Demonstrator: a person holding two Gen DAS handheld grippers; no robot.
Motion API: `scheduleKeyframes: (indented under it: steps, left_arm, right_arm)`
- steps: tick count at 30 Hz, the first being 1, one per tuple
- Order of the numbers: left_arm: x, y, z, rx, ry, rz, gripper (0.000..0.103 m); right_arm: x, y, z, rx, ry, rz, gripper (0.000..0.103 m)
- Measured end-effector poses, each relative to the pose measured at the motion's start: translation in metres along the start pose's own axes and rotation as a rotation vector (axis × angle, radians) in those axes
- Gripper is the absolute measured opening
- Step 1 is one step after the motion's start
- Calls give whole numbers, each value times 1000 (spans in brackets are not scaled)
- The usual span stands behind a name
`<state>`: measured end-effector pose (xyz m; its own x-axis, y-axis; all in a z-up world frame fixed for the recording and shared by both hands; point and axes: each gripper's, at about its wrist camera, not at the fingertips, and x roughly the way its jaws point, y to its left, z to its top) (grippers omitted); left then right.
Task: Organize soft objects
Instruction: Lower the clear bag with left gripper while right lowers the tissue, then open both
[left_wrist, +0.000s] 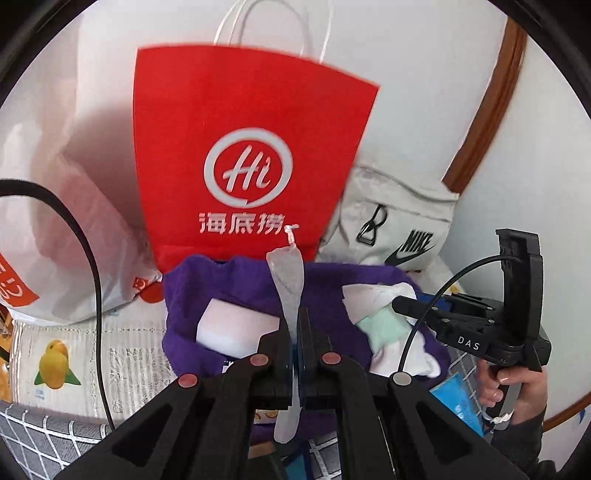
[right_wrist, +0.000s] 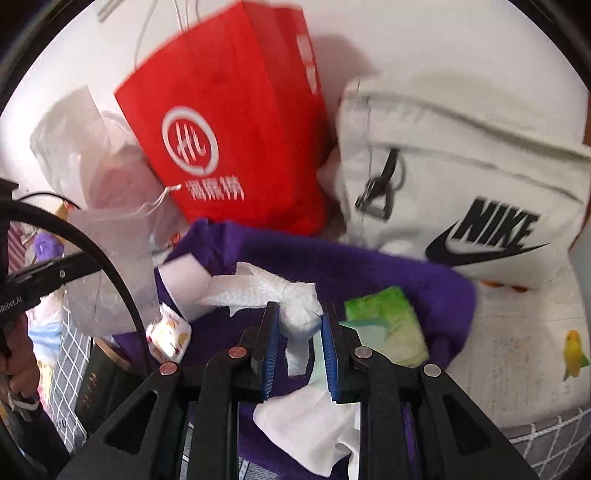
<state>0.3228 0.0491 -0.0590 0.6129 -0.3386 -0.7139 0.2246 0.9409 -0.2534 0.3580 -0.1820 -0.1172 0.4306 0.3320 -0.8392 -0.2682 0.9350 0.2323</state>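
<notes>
Left tool (left_wrist: 295, 332) pinches one mesh pouch (left_wrist: 286, 280); right tool (right_wrist: 299, 332) one tissue wad (right_wrist: 299, 314).

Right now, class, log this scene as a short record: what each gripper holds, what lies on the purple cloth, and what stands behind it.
left gripper: shut on a thin mesh pouch, pinched flat
right gripper: shut on a crumpled white cloth
purple cloth: spread under both grippers
on the purple cloth: white sponge block, green packet
behind: red paper bag, upright; white sports bag beside it
far side: clear plastic bag
</notes>
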Motion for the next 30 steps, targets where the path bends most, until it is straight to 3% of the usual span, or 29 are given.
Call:
scheduleKeyframes:
  steps: [12,22,24,26,30]
  left_arm:
    - [27,4,0,-1,60,-6,3]
    - [42,-4,-4,4,108,-54,3]
    - [45,-3,-5,-8,120,-66,3]
    - [49,-2,-6,-24,135,-88,3]
    - [62,-2,-10,-35,169,-97,3]
  right_arm:
    - [43,-6,-13,-15,158,-1,22]
    - [56,-3,-18,-37,216,16,25]
    - [56,-4,-17,-42,218,14,27]
    - [52,-5,-16,-37,212,15,41]
    - [33,-6,-9,-25,141,19,49]
